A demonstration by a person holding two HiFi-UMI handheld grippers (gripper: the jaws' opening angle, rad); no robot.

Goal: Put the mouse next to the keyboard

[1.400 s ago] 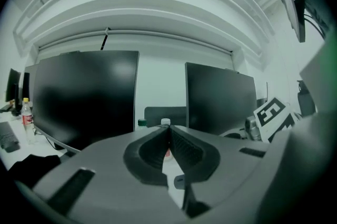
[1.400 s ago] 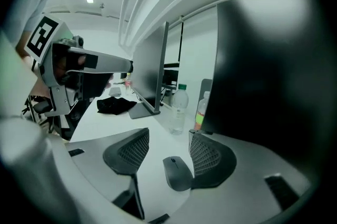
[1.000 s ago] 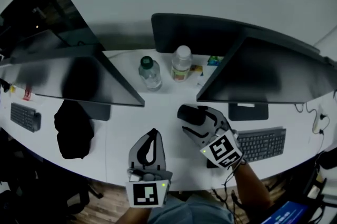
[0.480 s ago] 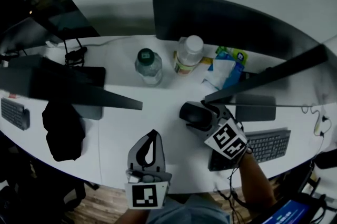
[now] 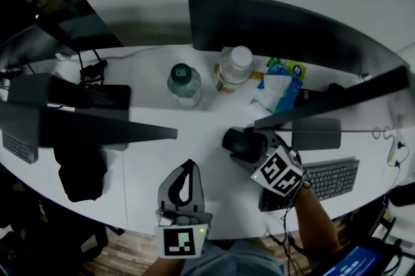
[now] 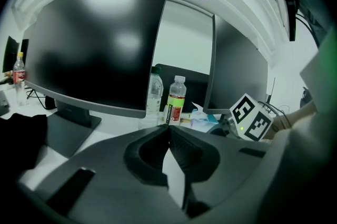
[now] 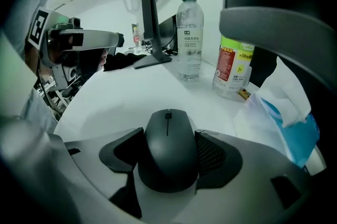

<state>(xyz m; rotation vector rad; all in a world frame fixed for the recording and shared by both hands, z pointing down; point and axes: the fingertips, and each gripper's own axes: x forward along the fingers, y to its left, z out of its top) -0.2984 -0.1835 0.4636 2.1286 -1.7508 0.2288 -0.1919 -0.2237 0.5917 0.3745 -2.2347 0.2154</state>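
Observation:
A dark grey mouse [image 7: 168, 149] sits between the jaws of my right gripper [image 7: 168, 133], and both pads touch its sides. The jaws have just been closing on it. From the head view, the mouse [image 5: 240, 142] is low at the white desk [image 5: 155, 151], left of the monitor stand; whether it rests on the desk I cannot tell. The black keyboard [image 5: 327, 179] lies at the desk's front right, with its left end hidden behind the right gripper [image 5: 249, 138] and its marker cube. My left gripper [image 5: 189, 166] hovers near the front edge, shut and empty, tips together [image 6: 168, 128].
A clear water bottle [image 5: 184, 83], a white bottle with a green label [image 5: 231, 70] and a blue tissue pack [image 5: 279, 90] stand behind the mouse. Monitors overhang at the left [image 5: 84, 122] and right [image 5: 337, 100]. A black cloth [image 5: 78, 171] lies at the left.
The right gripper has sunk toward the desk with the mouse still between its jaws. The left gripper has barely shifted. The head view has tilted, showing more of the desk's back.

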